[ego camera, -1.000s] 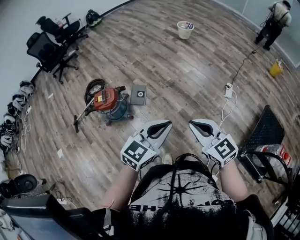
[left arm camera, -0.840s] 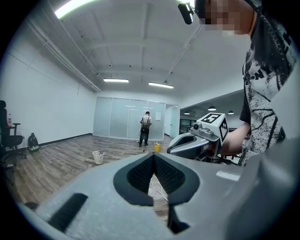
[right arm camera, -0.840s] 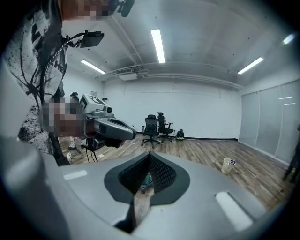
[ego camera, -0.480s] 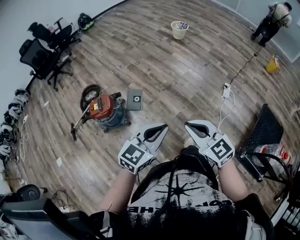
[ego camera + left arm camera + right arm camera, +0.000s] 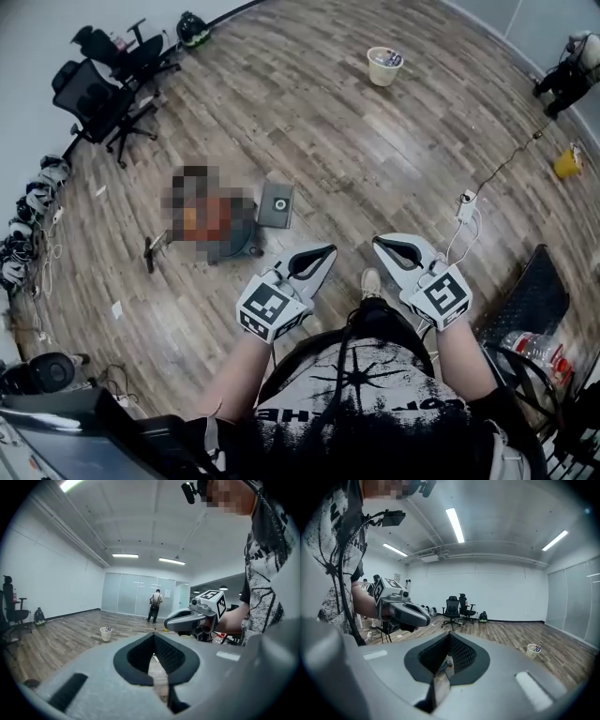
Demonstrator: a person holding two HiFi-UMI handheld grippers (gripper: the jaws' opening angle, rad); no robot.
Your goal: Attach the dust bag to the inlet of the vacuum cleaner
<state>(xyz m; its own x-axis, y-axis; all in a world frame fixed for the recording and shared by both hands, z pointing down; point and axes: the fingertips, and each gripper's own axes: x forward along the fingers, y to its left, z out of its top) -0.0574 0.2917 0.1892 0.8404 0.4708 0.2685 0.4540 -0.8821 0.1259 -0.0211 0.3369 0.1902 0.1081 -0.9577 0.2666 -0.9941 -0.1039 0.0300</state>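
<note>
Dust bag [image 5: 276,203] lies on the wood floor [image 5: 356,141]; left tongs [image 5: 327,250] and right tongs [image 5: 379,243] closed, empty.

Grey left tongs [image 5: 323,253], brown plank floor [image 5: 356,150]

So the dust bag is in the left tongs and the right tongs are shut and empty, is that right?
No. The left gripper view shows the left tongs shut on nothing; the dust bag lies on the floor in the head view. The right tongs are shut and empty, as you said.
</note>
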